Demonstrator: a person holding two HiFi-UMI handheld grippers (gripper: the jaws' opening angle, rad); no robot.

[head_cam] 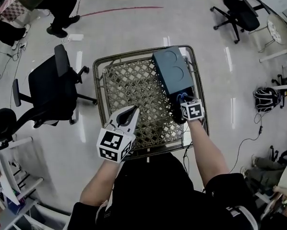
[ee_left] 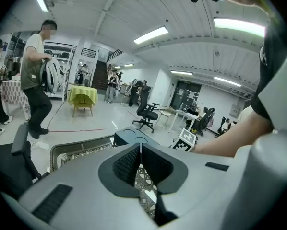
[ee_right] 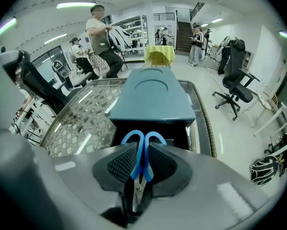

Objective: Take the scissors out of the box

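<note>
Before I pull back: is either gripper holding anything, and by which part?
The right gripper grips the scissors by their blue handles; the left gripper holds nothing.

Plastic-handled scissors (ee_right: 139,159), matt box (ee_right: 152,99)

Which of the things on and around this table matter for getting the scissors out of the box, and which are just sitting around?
For the job: blue-handled scissors, clamped in the right gripper; dark box, open end facing it.
Just about: wicker table underneath; left gripper, shut and empty; black office chair on the floor.
</note>
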